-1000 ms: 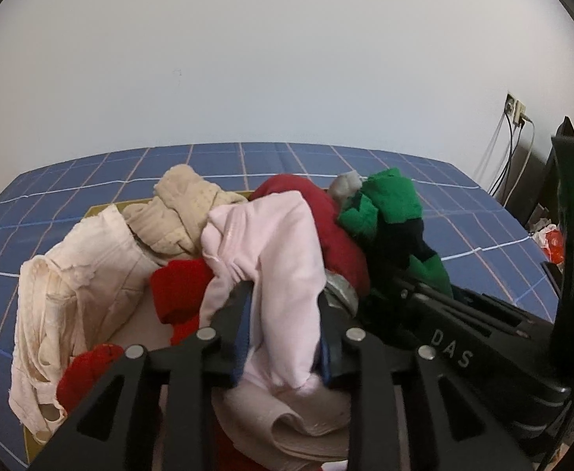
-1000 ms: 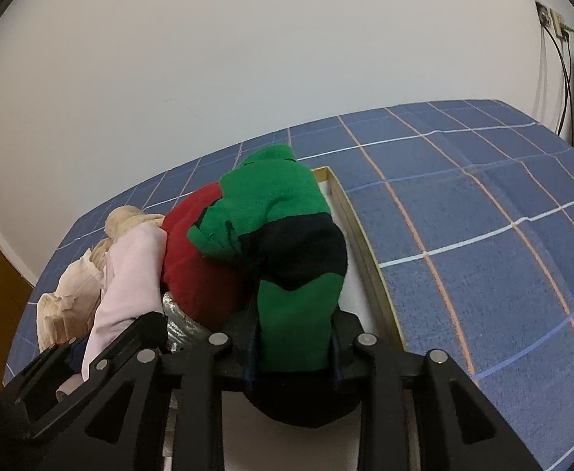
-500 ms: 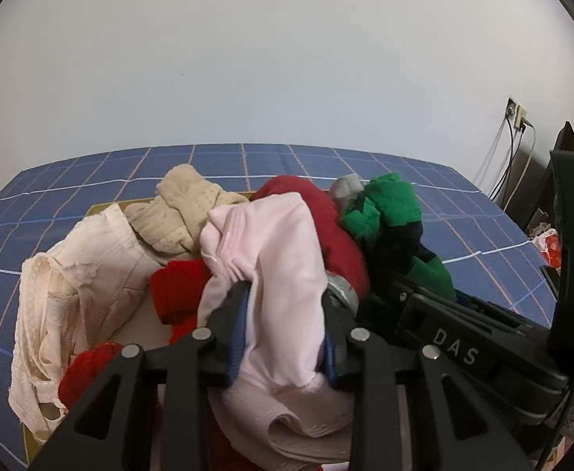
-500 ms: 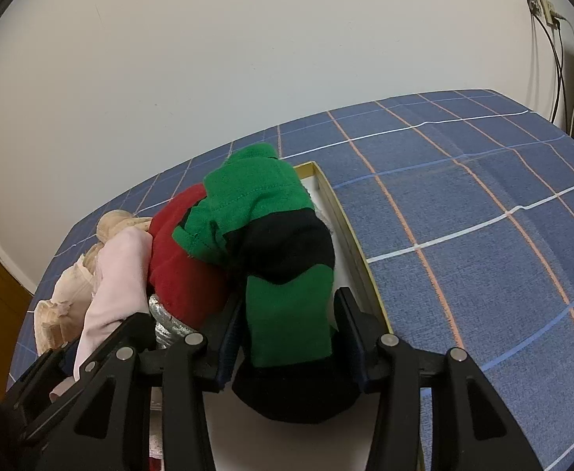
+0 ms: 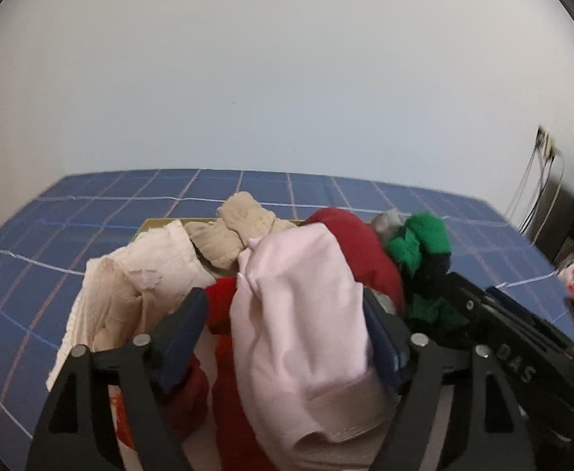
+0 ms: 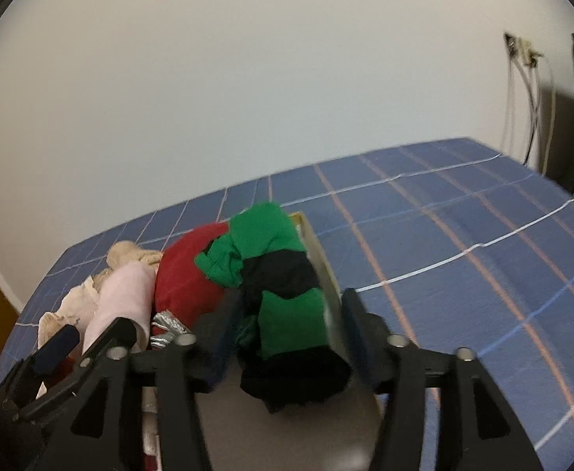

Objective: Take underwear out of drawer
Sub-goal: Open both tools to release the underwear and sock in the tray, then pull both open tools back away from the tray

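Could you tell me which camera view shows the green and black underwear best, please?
The right wrist view: the green and black underwear fills its middle, between the open right tongs, with nothing in front of it. The left wrist view shows only part of it at the right, behind the red garment and the other tongs' frame.

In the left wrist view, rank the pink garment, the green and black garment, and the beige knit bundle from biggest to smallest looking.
1. Pink garment, though it lies nearest the camera, which inflates it.
2 and 3. Green and black garment and beige knit bundle look alike; the green one is partly hidden.
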Demonstrator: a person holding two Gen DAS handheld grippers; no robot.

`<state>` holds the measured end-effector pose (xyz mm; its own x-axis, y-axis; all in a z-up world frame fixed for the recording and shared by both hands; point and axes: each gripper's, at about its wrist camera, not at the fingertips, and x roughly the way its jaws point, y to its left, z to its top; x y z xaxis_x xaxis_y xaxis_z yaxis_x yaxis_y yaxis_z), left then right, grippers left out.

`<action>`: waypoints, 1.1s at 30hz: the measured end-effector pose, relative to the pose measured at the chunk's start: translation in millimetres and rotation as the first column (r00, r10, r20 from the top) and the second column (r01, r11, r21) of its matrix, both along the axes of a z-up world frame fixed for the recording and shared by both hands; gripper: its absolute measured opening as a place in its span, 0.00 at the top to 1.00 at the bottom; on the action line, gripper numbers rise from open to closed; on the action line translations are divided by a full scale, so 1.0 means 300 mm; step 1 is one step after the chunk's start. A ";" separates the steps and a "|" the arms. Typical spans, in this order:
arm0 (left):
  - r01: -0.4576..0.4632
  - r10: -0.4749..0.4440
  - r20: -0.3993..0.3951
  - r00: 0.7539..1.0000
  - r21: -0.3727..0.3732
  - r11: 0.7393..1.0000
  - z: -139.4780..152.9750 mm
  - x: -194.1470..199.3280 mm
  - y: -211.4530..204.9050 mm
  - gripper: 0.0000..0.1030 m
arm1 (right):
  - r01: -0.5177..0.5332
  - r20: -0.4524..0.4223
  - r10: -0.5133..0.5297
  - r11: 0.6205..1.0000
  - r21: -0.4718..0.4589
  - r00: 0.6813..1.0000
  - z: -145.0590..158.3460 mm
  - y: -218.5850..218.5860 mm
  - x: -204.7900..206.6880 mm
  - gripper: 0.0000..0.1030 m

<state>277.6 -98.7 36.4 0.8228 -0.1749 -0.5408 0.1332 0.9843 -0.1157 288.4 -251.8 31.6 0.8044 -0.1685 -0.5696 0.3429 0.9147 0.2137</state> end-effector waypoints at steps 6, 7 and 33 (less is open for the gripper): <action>0.017 -0.017 0.012 1.000 -0.021 1.000 0.018 -0.038 0.016 0.23 | -0.004 0.020 0.004 1.000 -0.004 1.000 0.033 0.010 -0.057 0.37; 0.016 -0.016 0.017 1.000 -0.021 1.000 0.025 -0.043 0.021 0.22 | -0.005 0.027 0.005 1.000 0.001 1.000 0.037 0.014 -0.063 0.37; -0.024 0.015 0.102 0.995 0.085 0.996 0.051 -0.245 0.109 0.01 | -0.069 0.011 0.070 0.995 -0.069 0.997 0.080 0.110 -0.280 0.29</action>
<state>204.2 -65.9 51.6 0.8770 -0.1149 -0.4665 0.1208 0.9925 -0.0174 204.5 -219.0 55.5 0.8230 -0.1503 -0.5478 0.2756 0.9489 0.1537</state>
